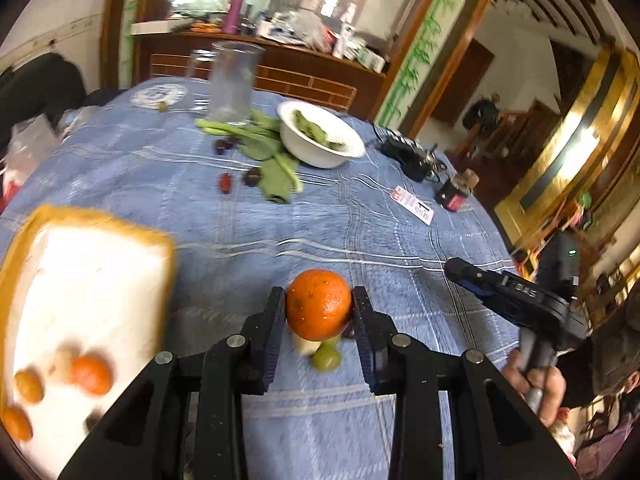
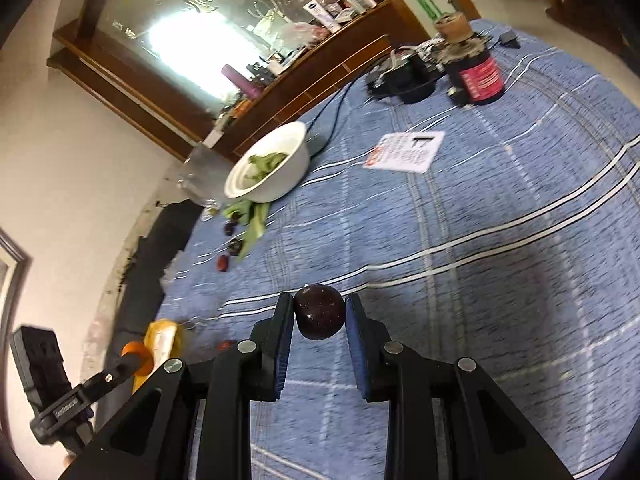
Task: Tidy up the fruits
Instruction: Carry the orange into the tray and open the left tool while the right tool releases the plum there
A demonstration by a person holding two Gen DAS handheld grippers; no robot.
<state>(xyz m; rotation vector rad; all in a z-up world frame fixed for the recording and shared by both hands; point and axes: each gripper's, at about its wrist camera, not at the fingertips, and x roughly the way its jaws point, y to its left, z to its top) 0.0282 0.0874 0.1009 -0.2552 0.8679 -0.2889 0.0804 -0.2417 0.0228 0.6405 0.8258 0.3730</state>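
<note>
Above the blue tablecloth (image 1: 280, 232), left fingers (image 1: 319, 312) clamp an orange (image 1: 319, 309); right fingers (image 2: 319, 316) (perhaps) clamp a plum (image 2: 319, 311).

Left gripper (image 1: 319, 312) clamps orange (image 1: 319, 305) above blue cloth (image 1: 280, 224). Green grape (image 1: 326, 358) beneath. Blurred tray (image 1: 80, 280) left, holding small oranges (image 1: 90, 374).

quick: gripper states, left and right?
Left gripper: shut on the orange.
Right gripper: shut on a dark round fruit.
</note>
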